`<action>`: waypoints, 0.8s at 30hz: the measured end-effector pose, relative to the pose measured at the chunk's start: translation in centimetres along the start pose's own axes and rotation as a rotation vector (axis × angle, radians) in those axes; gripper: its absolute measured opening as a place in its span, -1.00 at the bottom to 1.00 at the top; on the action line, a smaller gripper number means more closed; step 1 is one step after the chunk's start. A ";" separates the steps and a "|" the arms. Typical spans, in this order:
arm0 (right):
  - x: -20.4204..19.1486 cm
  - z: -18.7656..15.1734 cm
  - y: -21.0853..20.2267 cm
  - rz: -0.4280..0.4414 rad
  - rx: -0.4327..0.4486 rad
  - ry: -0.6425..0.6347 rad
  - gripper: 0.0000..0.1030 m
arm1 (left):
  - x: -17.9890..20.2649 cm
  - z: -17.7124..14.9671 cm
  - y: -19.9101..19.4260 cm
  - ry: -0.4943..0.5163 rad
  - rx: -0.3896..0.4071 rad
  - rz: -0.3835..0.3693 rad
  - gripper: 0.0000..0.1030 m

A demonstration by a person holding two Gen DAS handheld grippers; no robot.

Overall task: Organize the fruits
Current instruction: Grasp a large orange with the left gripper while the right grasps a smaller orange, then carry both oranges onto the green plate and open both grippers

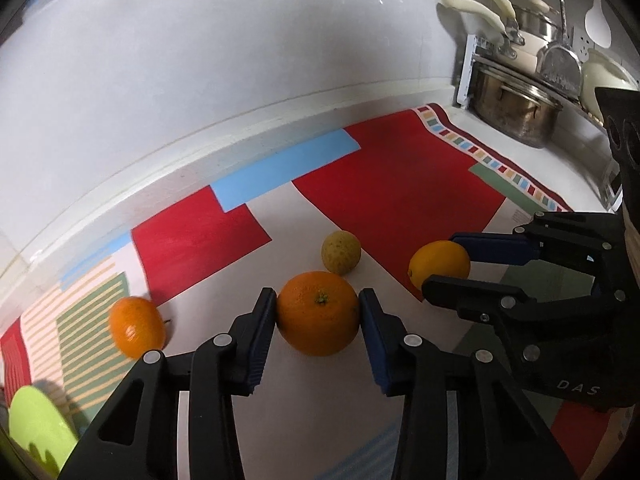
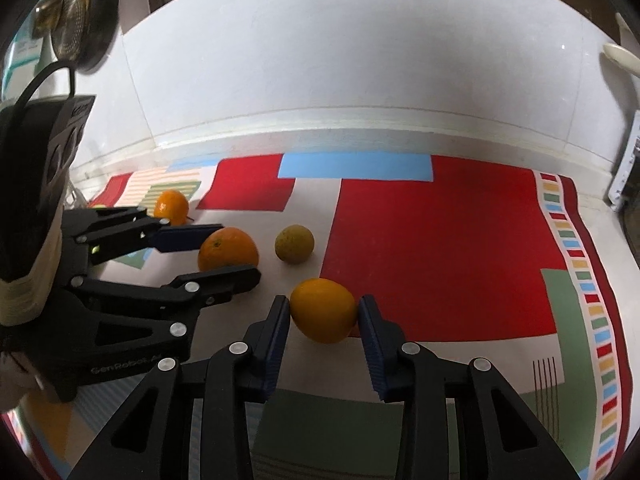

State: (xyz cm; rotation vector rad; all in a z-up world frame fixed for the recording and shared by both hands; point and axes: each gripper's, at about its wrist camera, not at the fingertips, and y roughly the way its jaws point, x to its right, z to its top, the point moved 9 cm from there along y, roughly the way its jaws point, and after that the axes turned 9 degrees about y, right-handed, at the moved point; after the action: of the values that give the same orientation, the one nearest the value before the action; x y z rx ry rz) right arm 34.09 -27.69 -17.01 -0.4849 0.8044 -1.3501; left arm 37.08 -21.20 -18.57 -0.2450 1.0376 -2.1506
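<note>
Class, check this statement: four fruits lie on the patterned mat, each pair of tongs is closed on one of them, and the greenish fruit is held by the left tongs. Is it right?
Not quite. The greenish fruit lies free between the two; the left tongs are closed on the large orange, as the left wrist view shows. The right tongs grip the yellow-orange fruit, and four fruits do lie on the mat.

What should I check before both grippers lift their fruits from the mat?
1. Left gripper closed on the big orange, pads on both sides: ok.
2. Right gripper closed on the yellow-orange fruit: ok.
3. Grip firm enough for lifting: cannot tell.
4. Greenish fruit apart from both grippers: ok.
5. Small orange apart from the left gripper: ok.
6. Place to put the fruits: cannot tell; only a green object shows at the edge.
</note>
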 end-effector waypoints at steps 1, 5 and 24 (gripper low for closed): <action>-0.1 0.1 -0.2 -0.001 0.004 -0.001 -0.29 | -0.1 -0.1 -0.5 -0.014 0.002 0.005 -0.19; -0.7 0.1 -1.5 0.003 0.026 0.001 -0.29 | -0.2 -0.4 -2.3 -0.043 0.018 0.030 -0.19; -6.1 -0.9 -9.4 0.061 0.126 -0.003 -0.29 | 0.0 -3.6 -12.8 -0.184 0.096 0.124 -0.19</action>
State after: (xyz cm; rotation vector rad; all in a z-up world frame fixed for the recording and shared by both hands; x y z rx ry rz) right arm 27.09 -23.34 -9.42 -0.3607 0.7210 -1.3345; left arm 28.69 -13.68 -11.44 -0.3183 0.8218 -2.0184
